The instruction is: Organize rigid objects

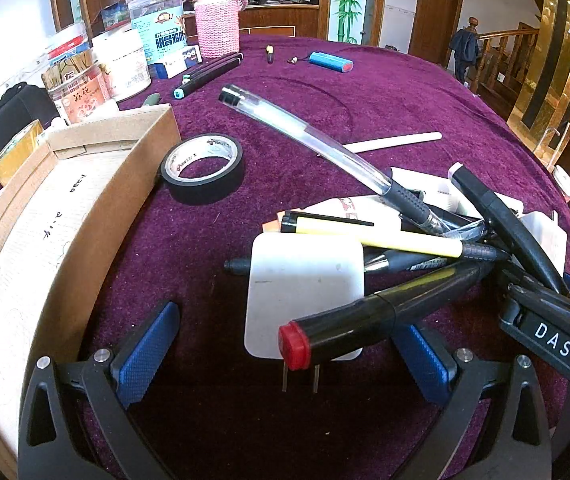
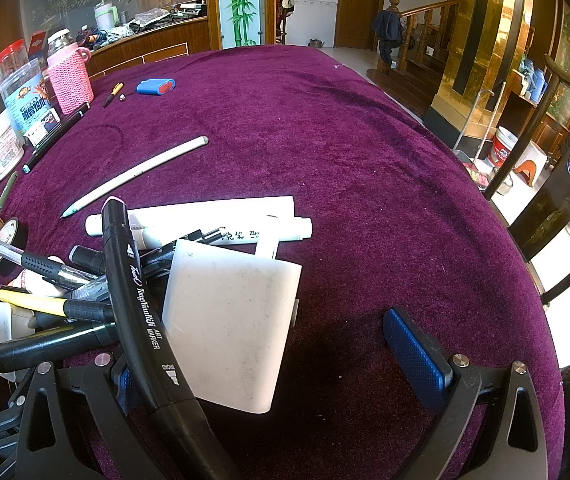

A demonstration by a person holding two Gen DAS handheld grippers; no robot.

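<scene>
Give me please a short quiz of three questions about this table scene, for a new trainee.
1. True or false: the roll of black tape lies inside the cardboard box.
2. What colour is the end cap of the black marker that lies over the white charger?
3. Is the left tool A) open, B) shut on a pen?

Key:
1. False; it lies on the purple cloth beside the box.
2. Red.
3. A.
</scene>
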